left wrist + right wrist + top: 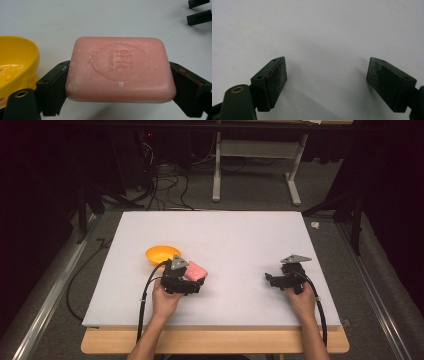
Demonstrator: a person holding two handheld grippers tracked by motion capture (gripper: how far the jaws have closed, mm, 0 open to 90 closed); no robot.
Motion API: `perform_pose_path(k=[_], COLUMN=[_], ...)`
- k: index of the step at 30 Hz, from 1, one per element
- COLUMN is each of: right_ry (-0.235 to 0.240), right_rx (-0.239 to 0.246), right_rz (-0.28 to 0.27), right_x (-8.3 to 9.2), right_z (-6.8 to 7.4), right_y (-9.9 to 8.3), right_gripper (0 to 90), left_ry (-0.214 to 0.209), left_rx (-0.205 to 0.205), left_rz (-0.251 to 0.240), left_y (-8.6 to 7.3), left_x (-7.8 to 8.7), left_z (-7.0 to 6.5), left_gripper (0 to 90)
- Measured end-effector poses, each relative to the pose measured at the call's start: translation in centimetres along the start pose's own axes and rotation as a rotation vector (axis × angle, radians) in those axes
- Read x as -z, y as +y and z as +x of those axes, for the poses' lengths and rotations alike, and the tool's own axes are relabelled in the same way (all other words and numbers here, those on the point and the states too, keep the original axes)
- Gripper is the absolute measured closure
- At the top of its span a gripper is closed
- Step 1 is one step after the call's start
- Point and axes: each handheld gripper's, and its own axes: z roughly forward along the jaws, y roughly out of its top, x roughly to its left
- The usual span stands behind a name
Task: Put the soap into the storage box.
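Observation:
A pink bar of soap (120, 68) with an embossed stamp sits between the two black jaws of my left gripper (119, 83), which press on its short ends. A shadow under the bar suggests it is slightly off the white board. In the high view the soap (195, 270) and left gripper (192, 278) are left of the board's centre, just right of a yellow bowl (162, 254). My right gripper (270, 279) rests at the right side of the board; its jaws (327, 80) stand wide apart with nothing between them.
The yellow bowl (15, 62) has pale smears inside and lies close to the left jaw. The white board (225, 235) rests on a wooden table (215, 342). The right gripper's jaw tips (198, 11) show far off. Cables and a table frame lie on the floor beyond.

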Motion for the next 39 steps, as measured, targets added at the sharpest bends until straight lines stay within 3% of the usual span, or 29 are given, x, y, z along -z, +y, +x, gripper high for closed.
perform_pose_path(k=[7, 14, 25, 39], right_ry=[0.0, 0.0, 0.0, 0.0], right_rx=[0.0, 0.0, -0.001, -0.001], right_rz=[0.0, 0.0, 0.0, 0.0], right_x=[0.0, 0.0, 0.0, 0.0], right_z=[0.0, 0.0, 0.0, 0.0], right_y=[0.0, 0.0, 0.0, 0.0], right_gripper=[17.4, 17.3, 17.4, 17.4], left_ry=[0.018, 0.031, 0.074, 0.12], left_rx=[0.017, 0.02, 0.058, 0.083], left_rz=[-0.038, -0.047, -0.088, -0.103], left_y=[-0.1, -0.3, -1.6, -2.3], left_x=[1.5, 2.4, 4.5, 6.2], left_z=[0.3, 0.6, 1.4, 2.2], left_gripper=[13.8, 13.8, 13.8, 13.8])
